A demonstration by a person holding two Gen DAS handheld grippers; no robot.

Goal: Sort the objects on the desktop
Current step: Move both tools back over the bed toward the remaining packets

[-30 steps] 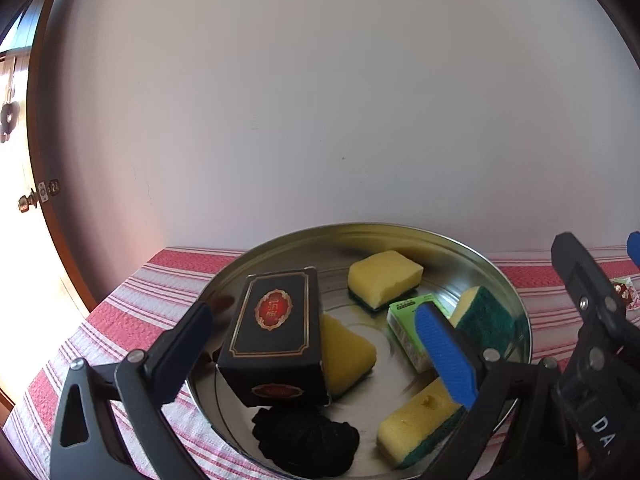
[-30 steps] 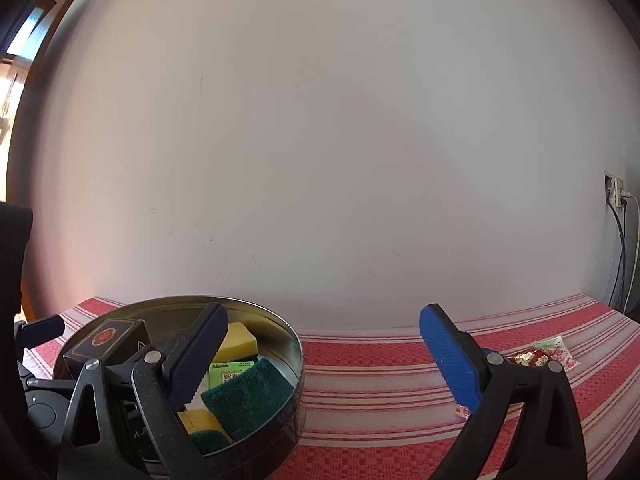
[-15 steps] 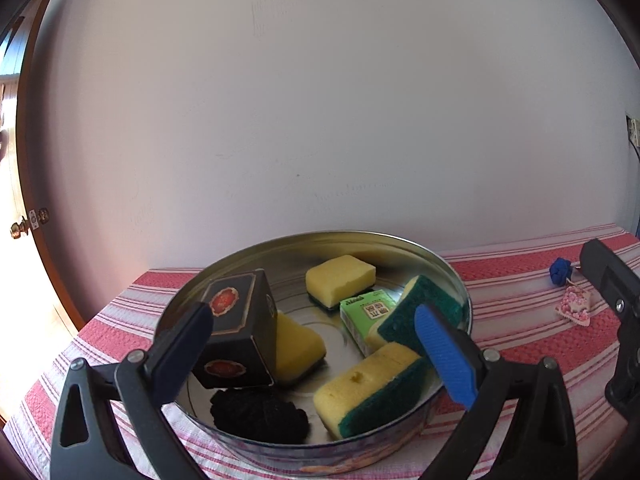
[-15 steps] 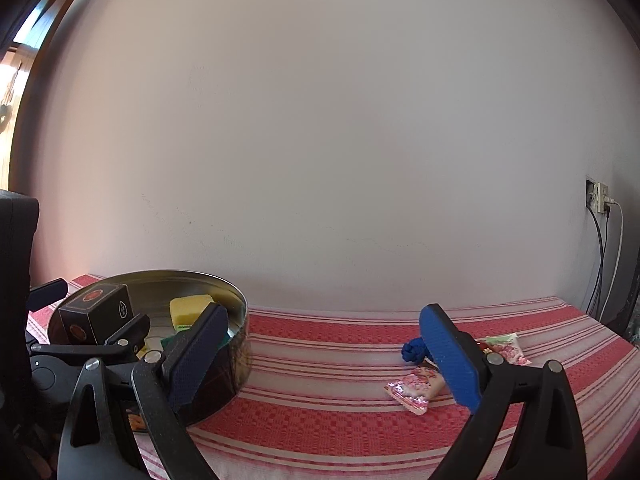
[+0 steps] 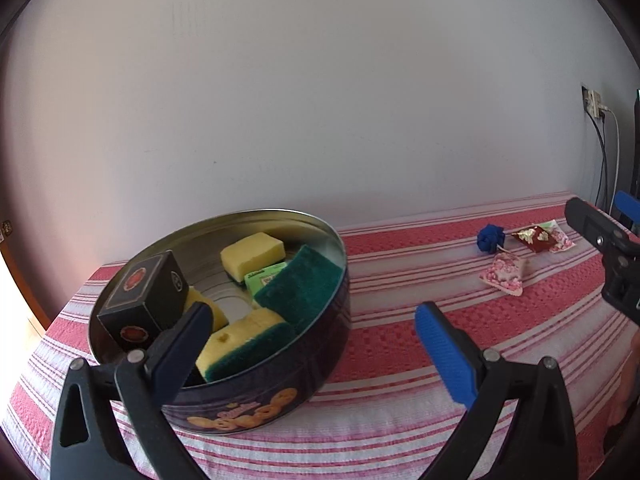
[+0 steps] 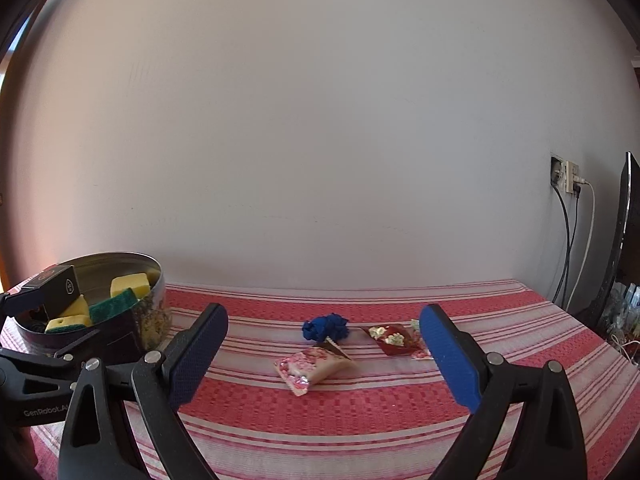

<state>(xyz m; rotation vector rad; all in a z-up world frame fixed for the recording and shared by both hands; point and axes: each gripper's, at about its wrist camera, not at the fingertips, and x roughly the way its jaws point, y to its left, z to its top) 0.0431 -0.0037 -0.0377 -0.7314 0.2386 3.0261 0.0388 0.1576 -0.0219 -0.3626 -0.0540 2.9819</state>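
Since a second ago I have been swinging both tongs rightward: the round cookie tin (image 5: pixel 280 380), which was filling my left view, is now sitting at its lower left, and the loose items at the right have come into sight. The red-and-white striped tablecloth (image 6: pixel 360 420) is covering the whole table against the pale wall (image 6: pixel 320 120). Inside the tin, a black box (image 5: pixel 148 300) with a red emblem is leaning on its edge among yellow-and-green sponges (image 5: pixel 240 344), with a small green carton (image 5: pixel 264 278) lying between them. My left gripper (image 5: pixel 310 350) is hovering with its jaws spread wide, one finger over the tin's near rim and the other over bare cloth, holding nothing. My right gripper (image 6: pixel 322 354) is likewise gaping and empty, framing the items waiting on the cloth: a pink floral packet (image 6: pixel 312 368) nearest me, a dark red wrapper (image 6: pixel 394 338) behind to its right, and a small blue bundle (image 6: pixel 324 327), possibly crumpled fabric, just behind the packet.
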